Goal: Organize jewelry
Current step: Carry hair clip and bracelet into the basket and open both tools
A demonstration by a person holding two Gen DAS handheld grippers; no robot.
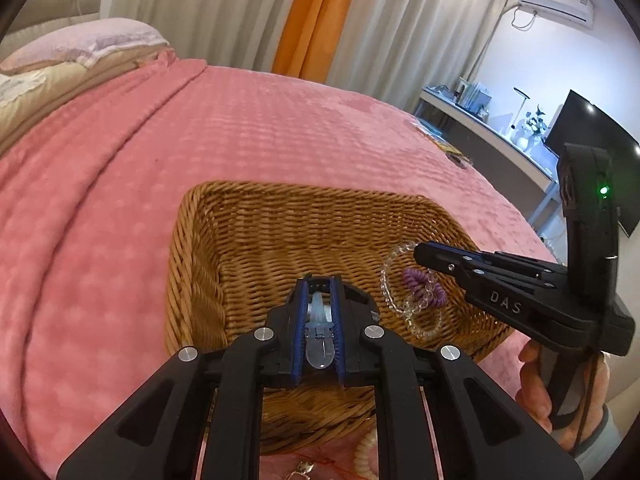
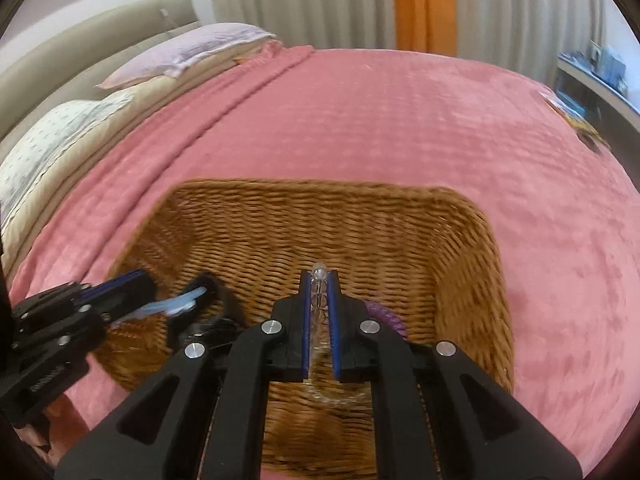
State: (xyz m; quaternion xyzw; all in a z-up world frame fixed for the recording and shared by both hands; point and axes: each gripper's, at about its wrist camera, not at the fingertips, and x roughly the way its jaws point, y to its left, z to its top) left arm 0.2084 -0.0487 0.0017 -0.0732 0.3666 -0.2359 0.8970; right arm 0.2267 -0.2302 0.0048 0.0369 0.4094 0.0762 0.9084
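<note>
Hovering over a wicker basket (image 1: 256, 232) on the pink bedspread (image 1: 120, 200), left tool (image 1: 320, 292) pinching a pale blue hair clip (image 1: 319, 344); right tool (image 2: 319, 280) clamping a clear beaded bracelet (image 2: 319, 300), purple coil hair tie (image 1: 424, 282) inside the basket

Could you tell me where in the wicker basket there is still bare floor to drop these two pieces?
The wicker basket has bare weave along its far wall and middle. Its right side is crowded: purple coil tie and clear bead bracelet, held by the right gripper. The left gripper with the blue clip occupies the near left.
</note>
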